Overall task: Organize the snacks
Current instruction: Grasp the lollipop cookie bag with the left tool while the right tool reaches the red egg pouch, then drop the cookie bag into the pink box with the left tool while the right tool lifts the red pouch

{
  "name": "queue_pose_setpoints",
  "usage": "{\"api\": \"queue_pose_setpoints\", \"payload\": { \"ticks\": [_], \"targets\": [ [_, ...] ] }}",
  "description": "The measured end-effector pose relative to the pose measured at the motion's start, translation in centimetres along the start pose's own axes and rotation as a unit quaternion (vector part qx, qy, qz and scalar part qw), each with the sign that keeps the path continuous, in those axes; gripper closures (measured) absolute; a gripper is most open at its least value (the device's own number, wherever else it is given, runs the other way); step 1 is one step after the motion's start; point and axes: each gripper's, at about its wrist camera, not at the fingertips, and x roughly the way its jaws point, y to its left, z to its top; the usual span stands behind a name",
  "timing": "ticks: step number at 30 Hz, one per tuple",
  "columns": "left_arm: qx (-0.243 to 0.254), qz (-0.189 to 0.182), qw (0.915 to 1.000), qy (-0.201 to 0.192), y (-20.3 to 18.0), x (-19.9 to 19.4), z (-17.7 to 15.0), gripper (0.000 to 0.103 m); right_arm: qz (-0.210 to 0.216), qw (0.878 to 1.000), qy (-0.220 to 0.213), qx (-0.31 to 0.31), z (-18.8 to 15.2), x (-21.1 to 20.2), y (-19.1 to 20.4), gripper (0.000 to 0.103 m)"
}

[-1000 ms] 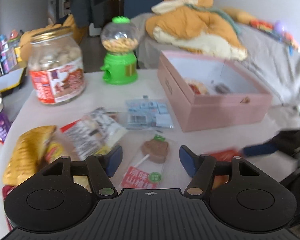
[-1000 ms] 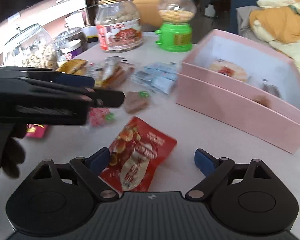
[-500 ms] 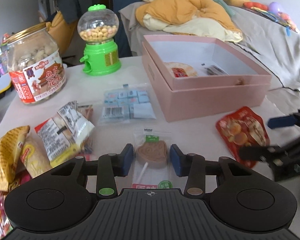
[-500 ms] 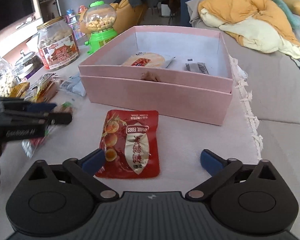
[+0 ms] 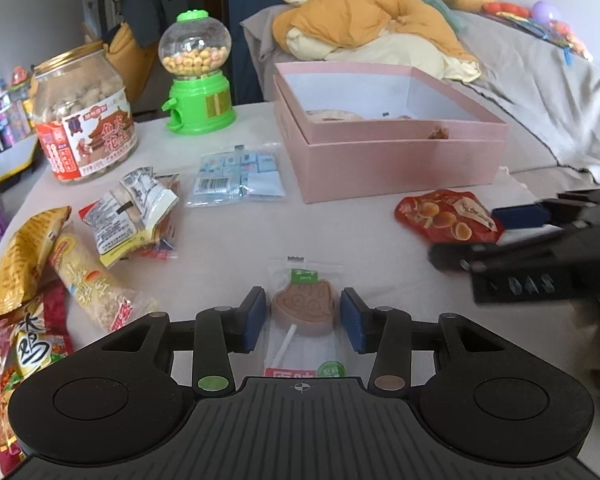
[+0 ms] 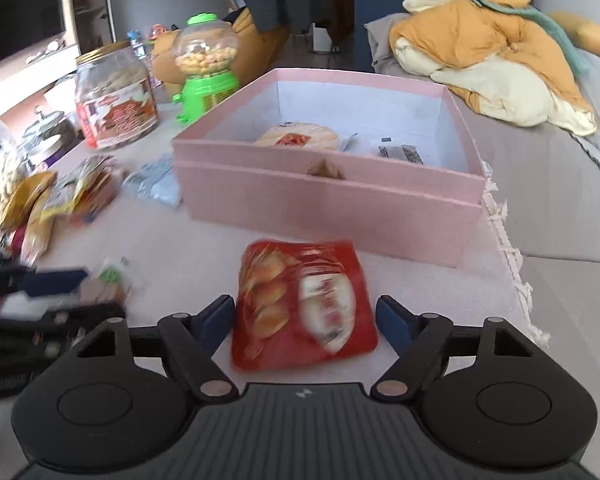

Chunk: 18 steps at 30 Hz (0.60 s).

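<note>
**Snacks bracketed on both sides, pink box waiting**

Left wrist view: the left gripper (image 5: 302, 322) straddles a wrapped brown lollipop (image 5: 303, 310) lying flat on the table (image 5: 228, 240); its jaws are narrowed, just beside the candy on both sides, with slim gaps showing, so not yet clamped. Loose packets (image 5: 134, 216) lie off to the left, and the pink box (image 5: 400, 168) stands beyond.

Right wrist view: the right gripper (image 6: 305, 322) sits wide around a red snack pouch (image 6: 302, 304), pads clear of it. The pink box (image 6: 328, 200) sits just beyond.

Judgement: pickup stage. Next, each should pinch shut, lift, and carry over the box wall.
</note>
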Motion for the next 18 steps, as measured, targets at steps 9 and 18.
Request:
{"api": "queue_pose_setpoints", "payload": {
  "ticks": [9,18],
  "targets": [
    [0.010,-0.010,0.9999,0.004,0.3,0.0,-0.1,0.056,-0.001,1.000,0.000,0.011,-1.0,-1.0,-1.2,0.017],
    [0.016,-0.005,0.9999,-0.005,-0.2,-0.6,-0.9,0.055,-0.005,1.000,0.026,-0.004,0.9,0.4,-0.5,0.027]
  ]
}}
